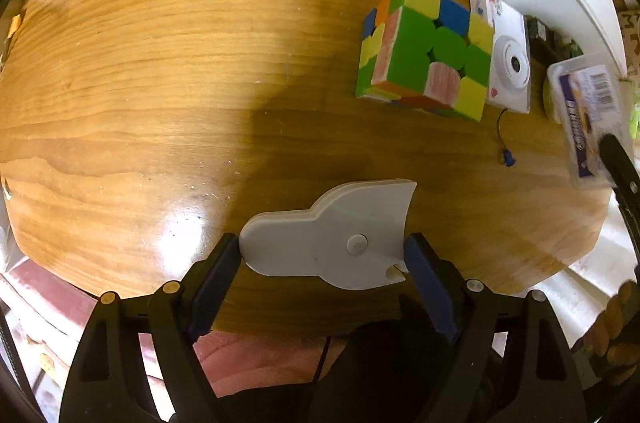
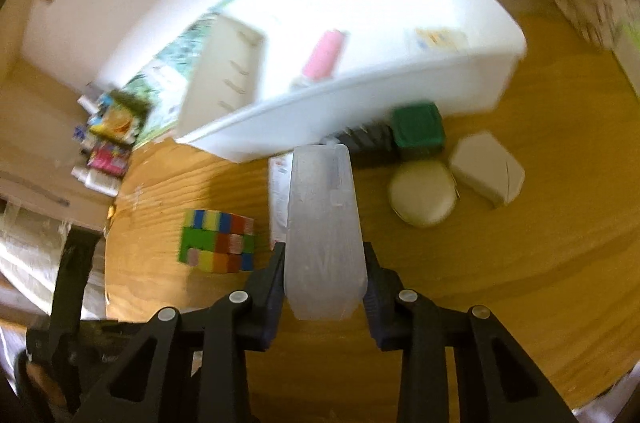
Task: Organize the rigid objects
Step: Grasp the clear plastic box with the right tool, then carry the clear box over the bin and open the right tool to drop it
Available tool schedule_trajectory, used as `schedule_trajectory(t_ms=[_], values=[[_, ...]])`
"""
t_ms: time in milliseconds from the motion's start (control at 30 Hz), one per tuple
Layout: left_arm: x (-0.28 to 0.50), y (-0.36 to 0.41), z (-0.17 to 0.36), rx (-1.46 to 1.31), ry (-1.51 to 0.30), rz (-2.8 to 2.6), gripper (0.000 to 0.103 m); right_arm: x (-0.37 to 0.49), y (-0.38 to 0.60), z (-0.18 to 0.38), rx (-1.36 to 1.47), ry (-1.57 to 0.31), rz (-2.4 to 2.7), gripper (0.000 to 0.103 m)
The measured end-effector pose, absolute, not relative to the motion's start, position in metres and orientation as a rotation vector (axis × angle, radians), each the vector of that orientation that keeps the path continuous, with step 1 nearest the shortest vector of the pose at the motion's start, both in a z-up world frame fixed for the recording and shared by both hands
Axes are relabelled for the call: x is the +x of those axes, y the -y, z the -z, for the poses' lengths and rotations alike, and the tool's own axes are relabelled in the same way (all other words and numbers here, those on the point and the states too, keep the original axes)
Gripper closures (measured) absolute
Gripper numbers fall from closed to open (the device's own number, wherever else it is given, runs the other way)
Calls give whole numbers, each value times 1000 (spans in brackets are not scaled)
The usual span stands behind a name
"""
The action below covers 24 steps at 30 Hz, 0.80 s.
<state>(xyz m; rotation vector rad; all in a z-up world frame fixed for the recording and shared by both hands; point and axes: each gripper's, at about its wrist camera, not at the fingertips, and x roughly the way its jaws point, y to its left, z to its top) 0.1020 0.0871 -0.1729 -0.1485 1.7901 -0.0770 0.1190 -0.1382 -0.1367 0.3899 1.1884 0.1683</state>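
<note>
A glossy wooden table (image 1: pixel 160 103) carries a white bin (image 2: pixel 360 95) and a colour cube (image 1: pixel 424 51). The left gripper (image 1: pixel 322 255) clamps a flat white plastic piece (image 1: pixel 332 231) end to end, above the near table edge. The right gripper (image 2: pixel 324 263) pinches a clear plastic box (image 2: pixel 322 223) by its long sides, near the bin (both look light, stiff and probably slick, so flat faces grip best).
</note>
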Motion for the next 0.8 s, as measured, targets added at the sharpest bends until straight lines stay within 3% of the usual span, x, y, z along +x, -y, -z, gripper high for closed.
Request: schedule_trajectory(t_ms=[333, 633, 700, 733, 800], values=[[93, -80, 124, -230, -1719, -5, 18, 113, 121, 72, 183, -1005, -322, 69], [102, -77, 68, -314, -1523, -67, 18, 113, 132, 37, 54, -835, -339, 69], [108, -79, 59, -339, -1446, -52, 43, 112, 137, 31, 23, -773, -313, 69], [113, -80, 57, -354, -1426, -45, 49, 111, 138, 27, -2, -733, -303, 69], [121, -81, 47, -416, -1349, 3, 49, 109, 141, 23, -36, -674, -295, 69]])
